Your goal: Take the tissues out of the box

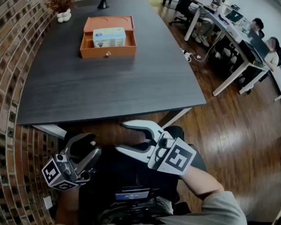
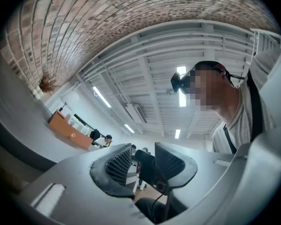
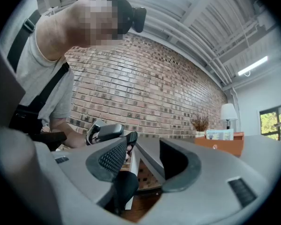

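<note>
Tissues sit in box on table; left gripper narrow, right gripper wide, both empty

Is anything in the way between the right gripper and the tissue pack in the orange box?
Nothing visible lies on the table between the right gripper and the tissue pack. Only the orange box has its front wall before the pack, which rises above it.
</note>
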A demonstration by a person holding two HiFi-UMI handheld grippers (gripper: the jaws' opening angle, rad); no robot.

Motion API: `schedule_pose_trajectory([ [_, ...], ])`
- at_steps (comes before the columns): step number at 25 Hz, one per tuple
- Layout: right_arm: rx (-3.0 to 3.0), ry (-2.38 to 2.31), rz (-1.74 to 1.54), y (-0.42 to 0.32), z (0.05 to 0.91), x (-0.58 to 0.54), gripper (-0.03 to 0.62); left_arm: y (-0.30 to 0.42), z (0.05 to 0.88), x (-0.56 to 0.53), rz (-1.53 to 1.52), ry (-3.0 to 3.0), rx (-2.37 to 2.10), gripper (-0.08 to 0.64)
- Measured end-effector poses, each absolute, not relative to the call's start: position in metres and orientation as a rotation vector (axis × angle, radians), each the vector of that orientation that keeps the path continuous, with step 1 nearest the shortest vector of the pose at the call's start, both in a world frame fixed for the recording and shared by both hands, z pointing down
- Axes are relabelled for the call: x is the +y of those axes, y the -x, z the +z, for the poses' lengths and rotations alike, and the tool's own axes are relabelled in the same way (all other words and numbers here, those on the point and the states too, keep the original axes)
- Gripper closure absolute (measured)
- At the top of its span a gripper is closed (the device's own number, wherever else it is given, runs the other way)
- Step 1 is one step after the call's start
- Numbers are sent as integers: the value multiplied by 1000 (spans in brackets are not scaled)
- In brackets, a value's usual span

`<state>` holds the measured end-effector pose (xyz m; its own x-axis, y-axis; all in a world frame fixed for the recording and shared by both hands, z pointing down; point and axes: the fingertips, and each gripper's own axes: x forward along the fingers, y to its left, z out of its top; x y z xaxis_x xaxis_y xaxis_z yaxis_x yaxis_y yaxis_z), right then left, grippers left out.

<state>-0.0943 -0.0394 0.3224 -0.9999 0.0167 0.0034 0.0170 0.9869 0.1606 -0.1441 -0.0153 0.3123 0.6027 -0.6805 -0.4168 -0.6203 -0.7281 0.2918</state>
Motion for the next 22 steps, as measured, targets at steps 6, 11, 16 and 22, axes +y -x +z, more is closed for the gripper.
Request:
schedule_pose_trajectory([
  [6,-3146,22,-232,96,322,-41,371,169,306,-41,-519,-2789,-1324,418],
  [11,-3135,31,-222,90,321,-43,371,178,289,-95,9,-2962,-1584,416],
  [16,-3167,31,-216,93,316,-44,371,207,236,-175,171,-3008,-1639,129],
  [22,-3188,9,-196,90,315,-52,371,221,238,-302,680,-2998,-1477,119],
])
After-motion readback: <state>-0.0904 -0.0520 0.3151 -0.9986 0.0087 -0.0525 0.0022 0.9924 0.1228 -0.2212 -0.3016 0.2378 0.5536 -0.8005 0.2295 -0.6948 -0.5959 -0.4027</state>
